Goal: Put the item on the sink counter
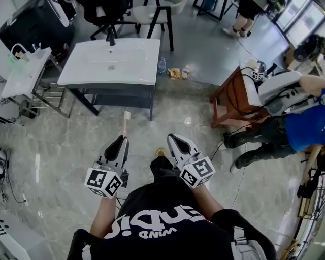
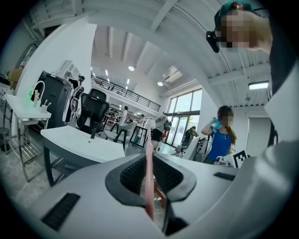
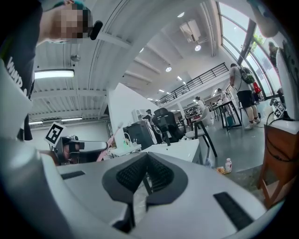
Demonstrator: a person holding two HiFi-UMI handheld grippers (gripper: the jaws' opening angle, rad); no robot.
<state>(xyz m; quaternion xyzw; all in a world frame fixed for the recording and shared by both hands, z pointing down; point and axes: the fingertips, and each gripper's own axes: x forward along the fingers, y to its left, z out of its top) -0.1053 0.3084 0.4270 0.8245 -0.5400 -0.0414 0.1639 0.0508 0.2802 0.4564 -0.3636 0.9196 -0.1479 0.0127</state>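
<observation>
A toothbrush (image 1: 126, 122) with a pink handle and white head juts forward from my left gripper (image 1: 122, 138), which is shut on its handle. In the left gripper view the handle (image 2: 148, 168) stands upright between the dark pads (image 2: 133, 175). The white sink counter (image 1: 132, 71) with a black tap (image 1: 110, 36) stands ahead across the floor, well beyond the brush tip; it also shows as a white slab (image 2: 79, 140) at that view's left. My right gripper (image 1: 175, 138) is level with the left one, jaws together with nothing between them (image 3: 145, 175).
A smaller white basin unit (image 1: 20, 76) stands at the left. A wooden stand (image 1: 231, 101) with cables and a person in blue (image 1: 299, 129) are at the right. A bottle (image 1: 161, 65) and snack packets (image 1: 175, 73) lie on the floor beside the counter. Chairs (image 1: 152, 15) stand behind it.
</observation>
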